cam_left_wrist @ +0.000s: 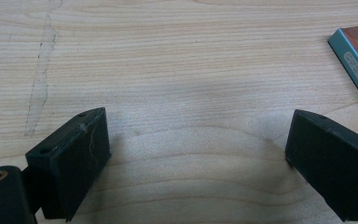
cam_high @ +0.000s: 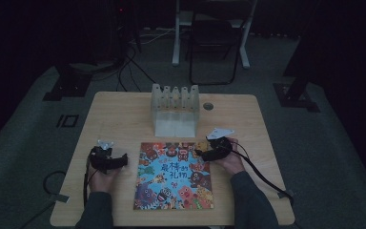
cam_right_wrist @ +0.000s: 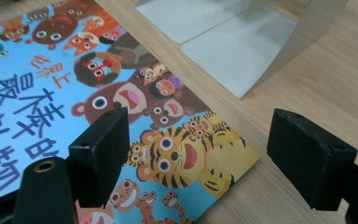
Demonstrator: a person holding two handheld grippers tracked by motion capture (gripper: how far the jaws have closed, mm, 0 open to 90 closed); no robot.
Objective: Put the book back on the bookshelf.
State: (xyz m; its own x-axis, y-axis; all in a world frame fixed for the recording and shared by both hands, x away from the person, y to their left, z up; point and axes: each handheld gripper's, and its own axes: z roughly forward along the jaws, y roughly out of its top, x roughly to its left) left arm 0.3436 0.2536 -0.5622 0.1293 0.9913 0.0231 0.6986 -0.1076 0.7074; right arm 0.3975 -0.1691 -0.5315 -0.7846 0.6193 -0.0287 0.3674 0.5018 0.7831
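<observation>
Book [cam_high: 174, 175] flat between left tool [cam_high: 116, 160] and right tool [cam_high: 203, 153]

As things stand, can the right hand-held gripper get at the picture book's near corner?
Probably yes: the right hand-held gripper is open, its jaws straddling the picture book corner, with nothing between them.

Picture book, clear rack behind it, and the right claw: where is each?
picture book [cam_high: 174, 176]: high view, cover's middle.
clear rack [cam_high: 175, 101]: high view, upright dividers.
right claw [cam_right_wrist: 198, 161]: right gripper view, gap between its jaws.
</observation>
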